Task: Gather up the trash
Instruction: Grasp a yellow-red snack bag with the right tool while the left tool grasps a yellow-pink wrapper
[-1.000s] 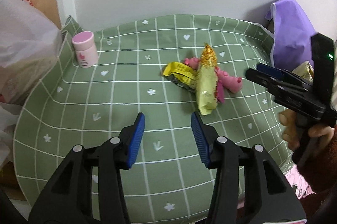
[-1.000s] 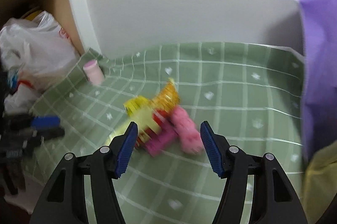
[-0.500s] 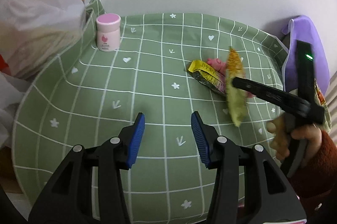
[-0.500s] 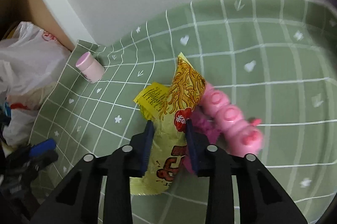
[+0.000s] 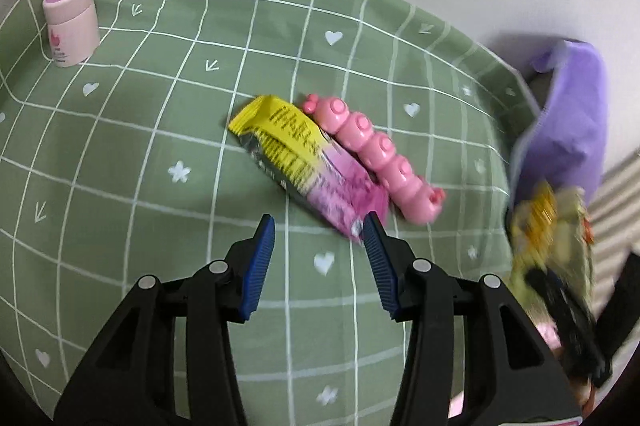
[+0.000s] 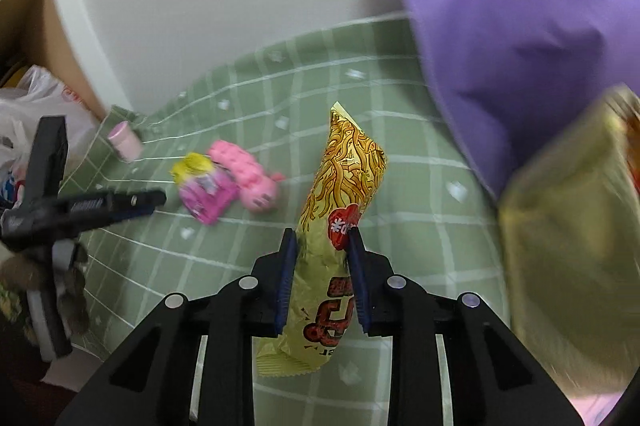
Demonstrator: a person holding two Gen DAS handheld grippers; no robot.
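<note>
The right claw point(image 6: 322, 246) is clamped on a yellow noodle-snack packet point(image 6: 344, 193), its blue pads pinching the packet's middle, which stands up off the green checked tabletop point(image 6: 400, 226). To its right a purple bag point(image 6: 520, 25) looms, blurred, and a gold packet point(image 6: 568, 258) below it is cut off by the frame edge. The left claw point(image 5: 318, 230) stands open with nothing between its pads; just ahead of its right tip lies a yellow-and-pink wrapper point(image 5: 304, 165), with a pink caterpillar toy point(image 5: 380, 161) touching its far side. A pink jar point(image 5: 72, 21) stands far left.
</note>
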